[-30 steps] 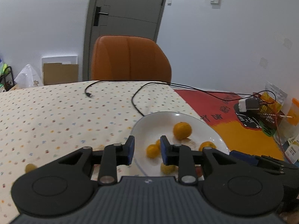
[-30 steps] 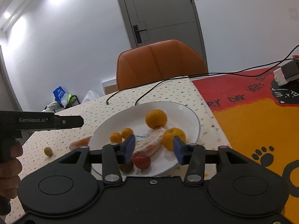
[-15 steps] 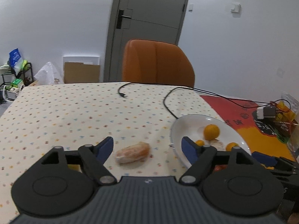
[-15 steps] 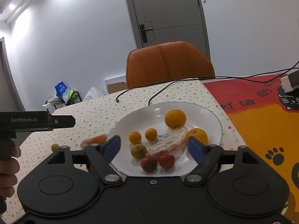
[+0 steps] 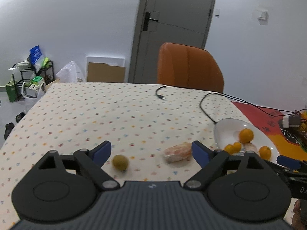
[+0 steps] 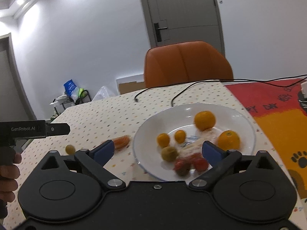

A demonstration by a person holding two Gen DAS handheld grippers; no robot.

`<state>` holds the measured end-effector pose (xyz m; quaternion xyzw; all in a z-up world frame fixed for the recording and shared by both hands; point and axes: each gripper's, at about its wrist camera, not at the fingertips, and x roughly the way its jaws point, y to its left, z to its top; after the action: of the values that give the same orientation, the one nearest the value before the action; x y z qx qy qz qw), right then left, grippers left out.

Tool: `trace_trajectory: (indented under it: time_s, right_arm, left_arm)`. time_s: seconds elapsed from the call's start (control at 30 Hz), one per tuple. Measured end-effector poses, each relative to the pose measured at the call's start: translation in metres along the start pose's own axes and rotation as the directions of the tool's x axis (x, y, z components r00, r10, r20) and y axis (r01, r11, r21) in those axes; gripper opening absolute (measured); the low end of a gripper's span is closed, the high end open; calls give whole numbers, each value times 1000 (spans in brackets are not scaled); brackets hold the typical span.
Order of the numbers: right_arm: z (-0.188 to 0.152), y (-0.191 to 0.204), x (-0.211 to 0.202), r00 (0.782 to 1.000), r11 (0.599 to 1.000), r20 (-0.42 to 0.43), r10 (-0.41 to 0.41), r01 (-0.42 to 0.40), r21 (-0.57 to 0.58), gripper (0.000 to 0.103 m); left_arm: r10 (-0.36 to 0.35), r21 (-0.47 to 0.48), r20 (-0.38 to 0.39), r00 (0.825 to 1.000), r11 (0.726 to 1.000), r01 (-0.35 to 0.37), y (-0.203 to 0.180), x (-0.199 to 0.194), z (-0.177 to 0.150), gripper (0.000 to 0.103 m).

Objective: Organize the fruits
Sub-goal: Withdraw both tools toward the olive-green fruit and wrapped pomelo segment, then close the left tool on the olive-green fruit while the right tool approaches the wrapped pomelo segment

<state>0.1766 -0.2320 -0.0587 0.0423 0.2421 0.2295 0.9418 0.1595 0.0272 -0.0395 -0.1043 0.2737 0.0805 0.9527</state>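
The left gripper (image 5: 151, 151) has been opened from a narrow gap to a wide spread and swung away from the white plate (image 5: 222, 128). It is now aimed at the dotted tablecloth (image 5: 107, 115), where a wrapped orange piece (image 5: 177, 152) and a small green fruit (image 5: 120, 162) lie between its blue fingertips (image 5: 102, 150). The right gripper (image 6: 158, 152) has likewise been spread wide. A green fruit (image 6: 168, 153) has been deposited on the plate beside two red fruits (image 6: 191, 164).

Red fruits (image 6: 191, 164) on plate (image 6: 247, 122) motion-blurred; wrapped fruit (image 5: 178, 152) smeared; hand (image 6: 8, 170) cut by frame edge.
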Motion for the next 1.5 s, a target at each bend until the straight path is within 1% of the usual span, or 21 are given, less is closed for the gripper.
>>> trace_trajectory:
  time_s: [0.27,0.53,0.7,0.8,0.9,1.1,1.13,1.2,1.27,1.5]
  right_arm:
    - [-1,23,9,999,999,-12,35,-35,-20,100]
    - [-3,42,19,997,996,-35,70,-72,-55,100]
    - [0,54,26,995,993,-47,92,-95,-73,99]
    - [1,61,30,993,990,-52,106,-111,-87,99]
    - [1,65,36,992,989,-60,113,-118,-93,99]
    - [1,68,46,989,987,-78,123,-130,-96,98]
    - [1,69,47,989,986,-80,125,-132,-98,97]
    - [1,69,49,988,986,-84,131,-139,-97,92]
    - [2,68,52,986,985,-93,137,-146,-93,88]
    - [6,72,65,984,983,-112,142,-154,-102,80]
  left_arm:
    - [39,-37,-1,999,999,-39,29,-6,-6,90]
    - [66,-51,1,998,997,-66,46,-9,-9,90]
    - [63,-70,0,998,996,-63,57,-8,-12,90]
    - [67,-78,-17,998,995,-68,61,-3,-13,89]
    - [68,-73,-33,997,995,-70,61,3,-16,89]
    - [46,-73,-52,998,996,-49,57,15,-19,86]
    - [43,-70,-51,998,996,-47,56,16,-19,85]
    - [37,-65,-54,998,997,-41,54,20,-19,80]
    - [34,-64,-63,997,997,-38,52,25,-19,71]
    - [36,-82,-91,995,996,-43,49,41,-21,57]
